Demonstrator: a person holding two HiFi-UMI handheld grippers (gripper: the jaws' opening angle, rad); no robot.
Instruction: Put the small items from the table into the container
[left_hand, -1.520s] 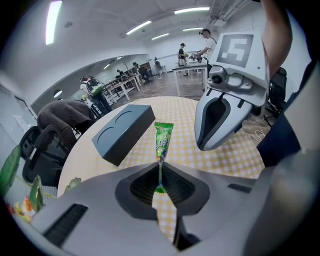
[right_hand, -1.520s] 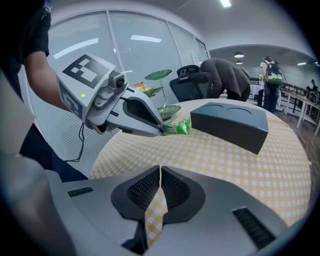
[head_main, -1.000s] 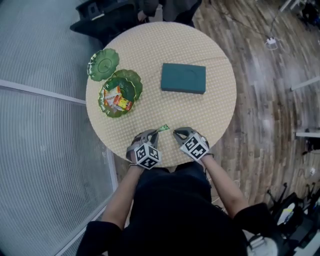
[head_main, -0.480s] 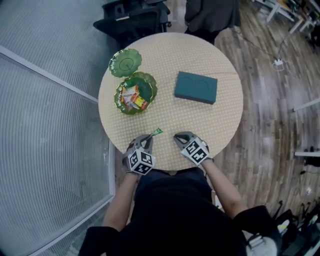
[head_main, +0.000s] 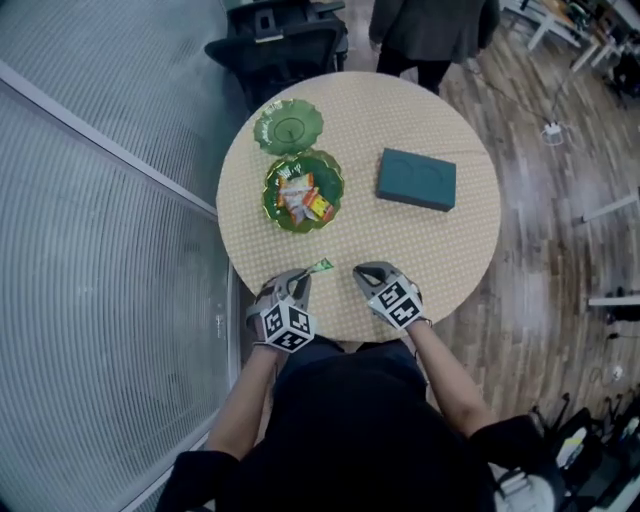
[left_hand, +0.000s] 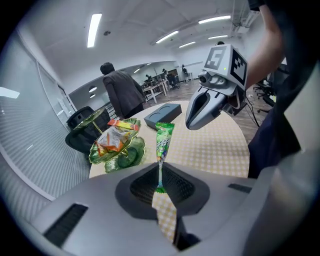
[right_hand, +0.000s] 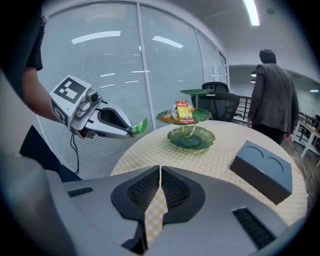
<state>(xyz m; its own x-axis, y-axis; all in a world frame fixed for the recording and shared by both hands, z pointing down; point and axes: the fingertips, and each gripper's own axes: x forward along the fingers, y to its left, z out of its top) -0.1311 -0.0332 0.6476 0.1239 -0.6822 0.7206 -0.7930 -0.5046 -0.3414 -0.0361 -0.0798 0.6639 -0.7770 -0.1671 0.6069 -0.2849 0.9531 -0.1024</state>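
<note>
Green packet (left_hand: 163, 140) pinched in the closed left tongs (left_hand: 160, 181), apparently the last; other snacks (head_main: 303, 197) already lie in the dish (head_main: 272, 205); right tongs (right_hand: 159, 175) closed, empty.

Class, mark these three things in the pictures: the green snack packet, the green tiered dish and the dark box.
green snack packet (left_hand: 164, 141), left gripper view, printed middle.
green tiered dish (right_hand: 202, 140), right gripper view, bare surface of the bottom plate.
dark box (head_main: 416, 180), head view, top face.
</note>
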